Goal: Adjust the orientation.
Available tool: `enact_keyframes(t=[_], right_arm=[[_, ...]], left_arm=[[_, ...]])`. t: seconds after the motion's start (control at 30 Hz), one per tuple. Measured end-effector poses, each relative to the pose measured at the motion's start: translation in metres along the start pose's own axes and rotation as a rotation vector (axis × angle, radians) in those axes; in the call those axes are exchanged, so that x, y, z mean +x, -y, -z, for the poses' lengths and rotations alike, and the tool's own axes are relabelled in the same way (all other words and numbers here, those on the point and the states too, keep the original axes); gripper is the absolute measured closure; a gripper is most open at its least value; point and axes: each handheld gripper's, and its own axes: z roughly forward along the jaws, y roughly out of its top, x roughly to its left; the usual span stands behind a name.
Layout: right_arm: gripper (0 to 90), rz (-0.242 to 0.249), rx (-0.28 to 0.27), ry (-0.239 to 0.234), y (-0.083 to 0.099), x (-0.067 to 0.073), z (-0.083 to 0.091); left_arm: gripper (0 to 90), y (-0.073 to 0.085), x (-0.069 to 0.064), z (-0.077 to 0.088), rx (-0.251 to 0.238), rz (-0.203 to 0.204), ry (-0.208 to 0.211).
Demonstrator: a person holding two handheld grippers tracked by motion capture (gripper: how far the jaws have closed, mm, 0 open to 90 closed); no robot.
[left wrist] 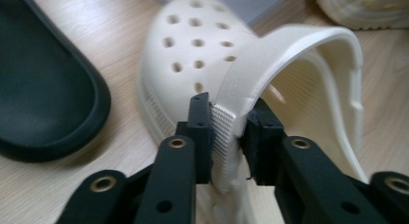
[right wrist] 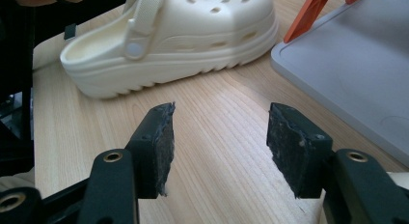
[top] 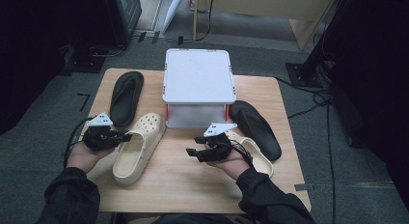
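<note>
At lower left of the high view: cream clog [top: 139, 146] lies on the table [top: 193, 185], beside a black slipper [top: 126, 96].
Left gripper [left wrist: 230, 132]: fingers pinching the clog's heel strap [left wrist: 284, 55].
Right gripper [right wrist: 219, 137]: fingers wide apart, holding nothing.
Handling: likely light, springy foam; the strap may flex, so the thicker side wall is a firmer hold.

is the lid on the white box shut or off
Shut: in the high view the lid sits flat and square on the white box.
</note>
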Motion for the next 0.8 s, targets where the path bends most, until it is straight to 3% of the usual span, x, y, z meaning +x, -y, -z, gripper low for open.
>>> enact_keyframes(t=[0.2, 0.33, 0.47, 0.63, 0.8], right_arm=[[43.7, 0.006, 0.005, -0.003, 0.000, 0.001, -0.001], [43.7, 0.003, 0.006, -0.001, 0.000, 0.000, 0.000], [43.6, -0.003, 0.007, -0.001, 0.000, 0.000, 0.000], [43.7, 0.002, 0.008, -0.007, 0.001, 0.001, -0.002], [43.7, 0.004, 0.015, -0.013, 0.001, 0.003, -0.004]], left_arm=[[79.6, -0.001, -0.002, 0.001, -0.007, -0.015, 0.006], [80.3, -0.002, -0.004, 0.006, -0.033, -0.012, 0.039], [81.1, -0.004, -0.014, 0.009, -0.036, -0.034, 0.063], [81.3, -0.005, -0.032, 0.009, -0.040, -0.055, 0.124], [80.8, -0.007, -0.046, -0.001, -0.032, -0.041, 0.180]])
